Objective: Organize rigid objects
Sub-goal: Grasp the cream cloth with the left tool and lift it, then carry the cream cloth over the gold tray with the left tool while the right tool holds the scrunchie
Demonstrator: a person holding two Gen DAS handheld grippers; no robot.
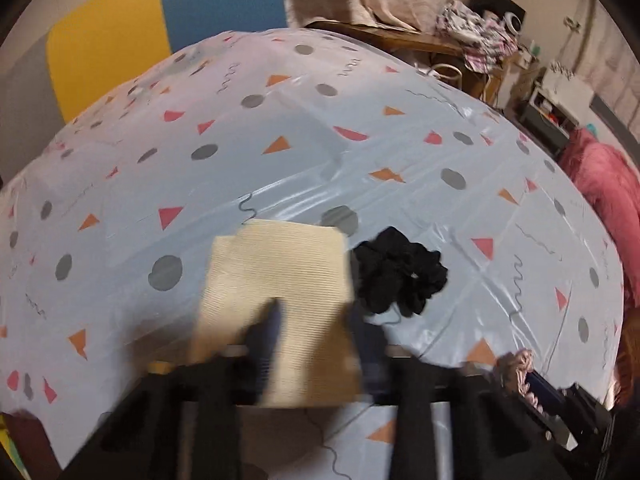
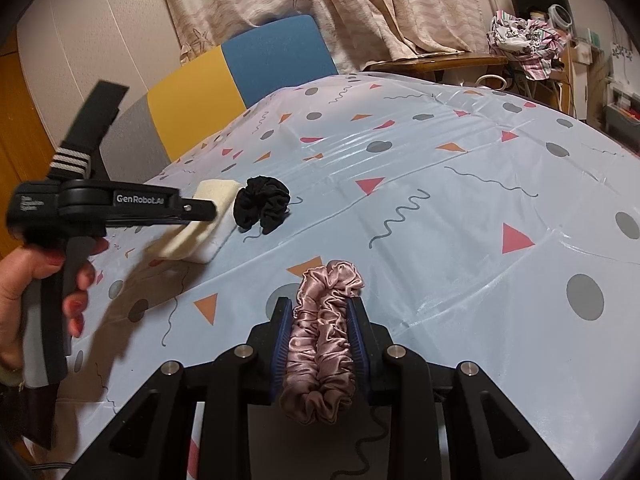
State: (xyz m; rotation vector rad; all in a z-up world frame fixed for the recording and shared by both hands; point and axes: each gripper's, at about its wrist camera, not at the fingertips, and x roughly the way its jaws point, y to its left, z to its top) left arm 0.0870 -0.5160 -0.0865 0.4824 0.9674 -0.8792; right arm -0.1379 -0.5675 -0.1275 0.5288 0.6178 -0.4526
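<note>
Pinched between the right tool's (image 2: 320,320) pads, the pink satin scrunchie (image 2: 322,344) hangs just above the table (image 2: 460,184). Farther off, the left tool (image 1: 316,328) clamps the cream box (image 1: 276,280) at its near edge, the black scrunchie (image 1: 400,276) touching the box's right side (the wrist view is blurred). To do this step well, I'd keep the grip firm and the box level, clear of that scrunchie.
</note>
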